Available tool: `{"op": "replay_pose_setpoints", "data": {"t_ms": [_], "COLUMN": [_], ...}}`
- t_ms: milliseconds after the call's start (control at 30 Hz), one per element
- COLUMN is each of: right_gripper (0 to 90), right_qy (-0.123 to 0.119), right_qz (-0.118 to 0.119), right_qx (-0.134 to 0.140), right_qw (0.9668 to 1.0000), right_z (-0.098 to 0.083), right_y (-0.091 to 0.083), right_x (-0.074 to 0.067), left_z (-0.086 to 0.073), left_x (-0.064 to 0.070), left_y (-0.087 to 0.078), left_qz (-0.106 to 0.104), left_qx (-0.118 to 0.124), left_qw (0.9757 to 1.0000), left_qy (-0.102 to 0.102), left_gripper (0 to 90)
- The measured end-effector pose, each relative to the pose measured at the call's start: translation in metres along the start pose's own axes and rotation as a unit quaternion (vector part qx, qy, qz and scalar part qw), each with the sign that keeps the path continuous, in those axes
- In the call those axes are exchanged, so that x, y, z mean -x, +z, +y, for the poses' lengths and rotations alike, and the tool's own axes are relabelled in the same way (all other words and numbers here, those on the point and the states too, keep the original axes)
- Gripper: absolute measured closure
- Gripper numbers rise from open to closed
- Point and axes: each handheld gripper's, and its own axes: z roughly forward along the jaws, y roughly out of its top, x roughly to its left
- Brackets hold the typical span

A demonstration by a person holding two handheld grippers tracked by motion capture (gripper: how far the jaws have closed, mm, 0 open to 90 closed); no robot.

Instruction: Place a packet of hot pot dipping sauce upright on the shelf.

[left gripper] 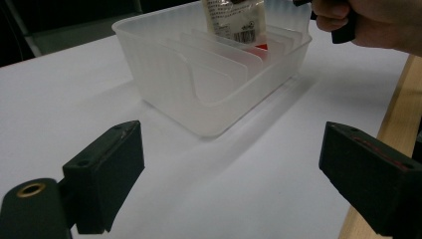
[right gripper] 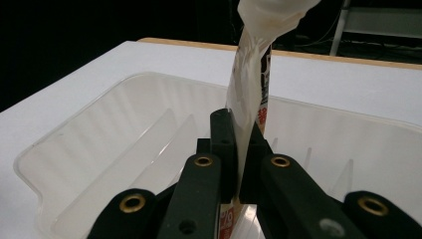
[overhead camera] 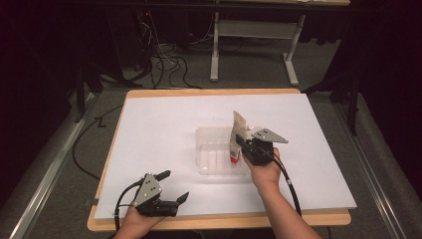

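1. Two hand-held grippers are at work; the right hand-held gripper (overhead camera: 245, 144) is clamped on a flat sachet (overhead camera: 238, 130), held upright with its lower end already inside the clear plastic bin (overhead camera: 211, 149) at the centre of the worktop (overhead camera: 164, 119); release has not yet happened, so the placing looks near done but unfinished.
2. The left hand-held gripper (overhead camera: 174, 186) rests at about 7 o'clock from the bin, well apart from it, jaws wide apart and holding nothing.
3. The bin has thin upright dividers (left gripper: 219, 64) forming slots; the sachet (left gripper: 234, 20) sits at the slot toward 3 o'clock; I see nothing else in the other slots.
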Motion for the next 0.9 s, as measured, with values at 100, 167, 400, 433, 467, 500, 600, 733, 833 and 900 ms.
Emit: {"op": "replay_pose_setpoints", "data": {"t_ms": [100,167,400,433,467,500,600,733,833,900], "right_gripper": [89.8,89.7,89.0,89.0,88.8,88.8,88.7,88.6,88.1,87.8], "right_qy": [-0.007,-0.009,-0.012,-0.012,-0.013,-0.015,-0.019,-0.022,-0.022,-0.025], "right_qz": [-0.002,-0.003,-0.001,-0.001,-0.001,-0.002,0.0,0.002,0.005,0.007], "right_qx": [-0.004,-0.006,-0.017,-0.017,-0.015,-0.017,-0.018,-0.019,-0.022,-0.023], "right_qw": [1.0,0.9999,0.9998,0.9998,0.9998,0.9998,0.9996,0.9996,0.9995,0.9994], "right_z": [-0.001,-0.003,-0.013,-0.013,-0.013,-0.014,-0.016,-0.019,-0.021,-0.024], "right_y": [0.001,0.002,0.002,0.002,0.002,0.0,-0.002,-0.005,-0.008,-0.01], "right_x": [-0.001,-0.003,-0.005,-0.005,-0.006,-0.007,-0.009,-0.009,-0.01,-0.011], "left_z": [0.0,0.0,0.0,0.0,0.0,0.0,0.0,0.0,0.0,0.0], "left_x": [0.0,0.0,0.0,0.0,0.0,0.001,0.001,0.0,0.0,0.001], "left_y": [0.0,0.0,0.0,0.0,0.0,0.0,0.001,0.001,0.001,0.001], "left_qz": [-0.001,-0.002,-0.001,-0.001,-0.002,-0.002,-0.003,-0.003,-0.004,-0.004], "left_qx": [0.001,0.002,0.001,0.001,0.0,0.001,0.001,0.001,0.001,0.001], "left_qw": [1.0,1.0,1.0,1.0,1.0,1.0,1.0,1.0,1.0,1.0], "left_qy": [0.001,0.0,-0.001,-0.001,0.0,0.001,0.002,0.002,0.002,0.002], "left_gripper": [11.1,11.1,11.2,11.2,11.2,11.2,11.2,11.2,11.2,11.2]}}
